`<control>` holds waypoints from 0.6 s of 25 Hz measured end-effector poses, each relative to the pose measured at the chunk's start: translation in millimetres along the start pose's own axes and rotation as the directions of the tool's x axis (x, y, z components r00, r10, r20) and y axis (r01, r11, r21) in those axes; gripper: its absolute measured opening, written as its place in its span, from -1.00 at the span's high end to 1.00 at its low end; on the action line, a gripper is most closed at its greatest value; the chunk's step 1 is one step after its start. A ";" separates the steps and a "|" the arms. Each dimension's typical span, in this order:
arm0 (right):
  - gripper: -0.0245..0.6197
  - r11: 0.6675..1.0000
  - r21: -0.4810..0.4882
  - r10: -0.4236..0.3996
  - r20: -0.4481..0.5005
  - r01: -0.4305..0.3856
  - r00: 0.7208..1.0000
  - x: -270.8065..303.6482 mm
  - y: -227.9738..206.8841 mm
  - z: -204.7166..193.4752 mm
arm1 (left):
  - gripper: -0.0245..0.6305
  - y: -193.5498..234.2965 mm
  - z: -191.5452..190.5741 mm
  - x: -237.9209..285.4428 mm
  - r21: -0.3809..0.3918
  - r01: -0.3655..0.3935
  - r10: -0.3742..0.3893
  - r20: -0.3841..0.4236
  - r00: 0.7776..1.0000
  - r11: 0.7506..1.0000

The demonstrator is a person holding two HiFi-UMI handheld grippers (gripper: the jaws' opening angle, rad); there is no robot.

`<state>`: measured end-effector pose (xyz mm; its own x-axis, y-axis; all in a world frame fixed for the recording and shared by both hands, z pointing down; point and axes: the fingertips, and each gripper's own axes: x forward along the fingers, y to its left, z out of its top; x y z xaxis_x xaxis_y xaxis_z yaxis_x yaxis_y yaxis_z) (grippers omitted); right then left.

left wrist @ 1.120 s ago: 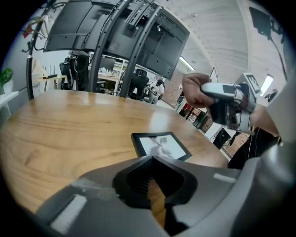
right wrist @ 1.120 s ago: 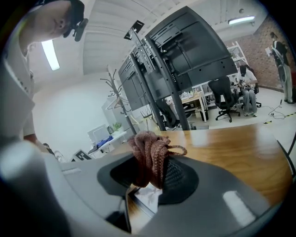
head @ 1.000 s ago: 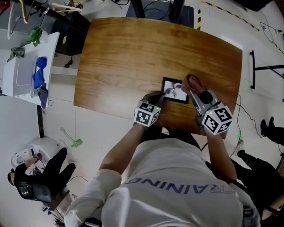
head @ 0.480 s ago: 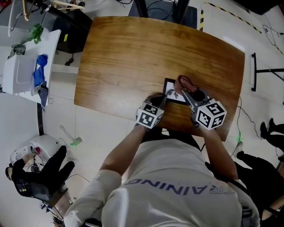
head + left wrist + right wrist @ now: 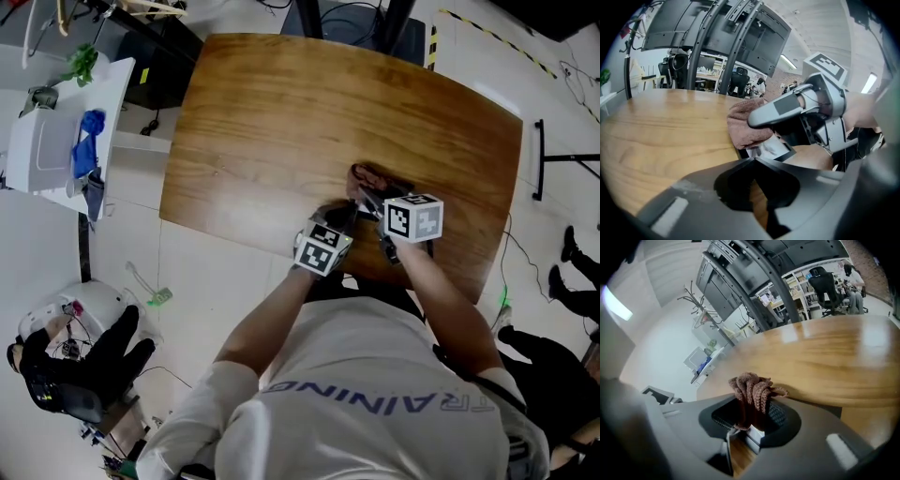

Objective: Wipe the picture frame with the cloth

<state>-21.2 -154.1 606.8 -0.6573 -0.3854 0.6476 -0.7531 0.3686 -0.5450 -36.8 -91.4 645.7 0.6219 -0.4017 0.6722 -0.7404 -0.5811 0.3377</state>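
The small black picture frame (image 5: 771, 149) lies flat near the front edge of the wooden table (image 5: 281, 112). My left gripper (image 5: 752, 161) is shut on its near edge. In the head view the frame is hidden under both grippers. My right gripper (image 5: 751, 416) is shut on a bunched brown cloth (image 5: 752, 392) and presses it down onto the frame. From the left gripper view, the cloth (image 5: 742, 123) covers the frame's far left part. In the head view the cloth (image 5: 368, 176) shows just beyond the right gripper (image 5: 367, 197), with the left gripper (image 5: 341, 216) beside it.
A white side table (image 5: 56, 141) with a blue rag (image 5: 84, 141) stands to the left of the table. A black stand (image 5: 553, 159) is on the floor at the right. Cables and a gloved device lie on the floor at lower left.
My right gripper has swept the cloth leftward across the frame, toward the left gripper. The frame's picture, visible before, is now covered in the head view. The left gripper has stayed in place.
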 end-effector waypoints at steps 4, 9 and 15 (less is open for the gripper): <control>0.53 0.999 -0.038 -0.033 -0.018 0.032 0.999 6.6 -5.8 -3.8 | 0.91 -0.2 0.2 0.1 0.011 -0.012 0.012 -0.005 1.000 1.000; 0.53 0.997 -0.051 -0.063 -0.028 0.061 0.998 5.7 -15.4 -7.3 | 0.91 -0.4 0.5 0.2 -0.004 -0.021 0.021 -0.006 1.000 1.000; 0.53 0.993 -0.065 -0.105 -0.039 0.102 0.994 -12.6 -39.1 -13.3 | 0.91 0.2 -0.6 -0.1 -0.007 -0.029 0.029 0.001 1.000 1.000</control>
<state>16.9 -152.4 627.0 -0.5732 -0.3887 0.7213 -0.8128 0.3815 -0.4403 -37.2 -91.0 646.1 0.6003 -0.4190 0.6813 -0.7599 -0.5644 0.3224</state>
